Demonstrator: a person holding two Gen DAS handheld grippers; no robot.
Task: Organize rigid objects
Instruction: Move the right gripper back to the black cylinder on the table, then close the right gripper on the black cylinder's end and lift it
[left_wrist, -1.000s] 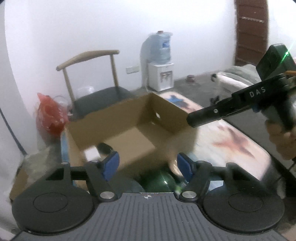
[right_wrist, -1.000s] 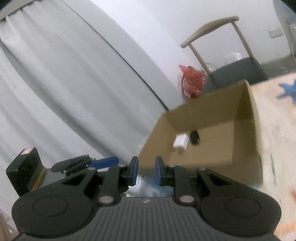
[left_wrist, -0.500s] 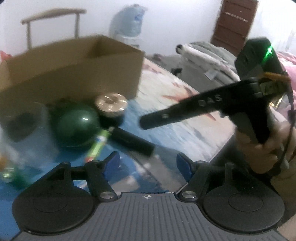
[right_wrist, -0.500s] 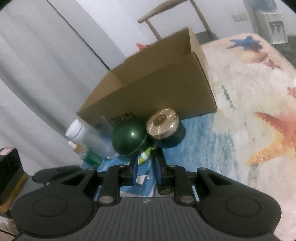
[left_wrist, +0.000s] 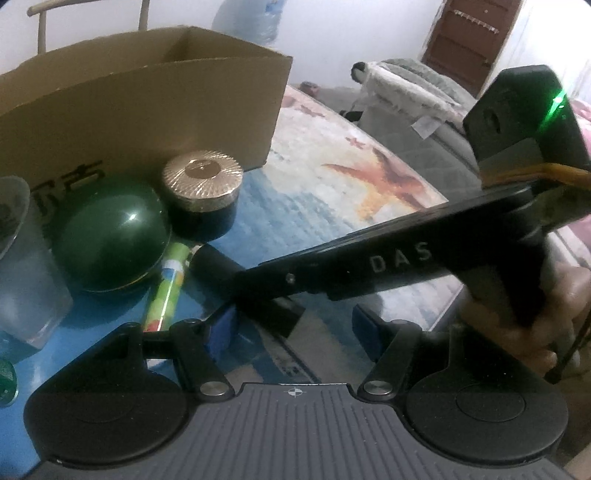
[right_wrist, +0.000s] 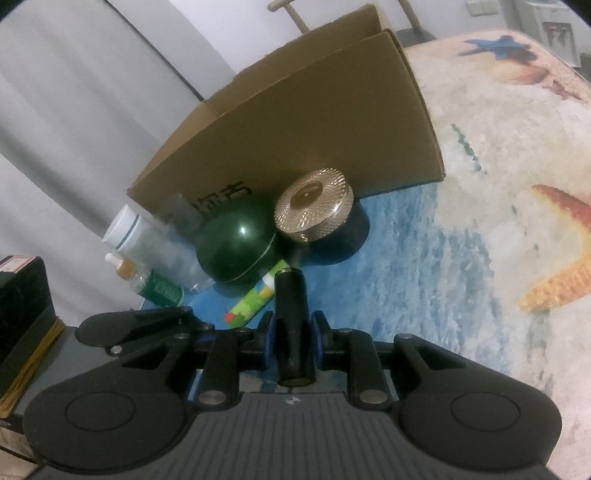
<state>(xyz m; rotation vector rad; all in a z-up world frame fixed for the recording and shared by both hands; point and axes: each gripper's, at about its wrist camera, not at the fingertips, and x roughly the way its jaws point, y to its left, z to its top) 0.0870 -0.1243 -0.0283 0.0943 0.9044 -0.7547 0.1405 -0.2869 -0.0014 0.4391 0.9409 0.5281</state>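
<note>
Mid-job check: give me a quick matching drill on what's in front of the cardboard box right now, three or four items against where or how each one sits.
Items:
1. black tube
2. gold-lidded jar
3. green dome container
4. left gripper

States:
A. standing against the cardboard box, at the right end of the cluster
B. open, nothing between its pads
C. clamped between the right gripper pads
D. between the gold-lidded jar and the clear glass

Pairs: 1-C, 2-A, 3-D, 4-B
</note>
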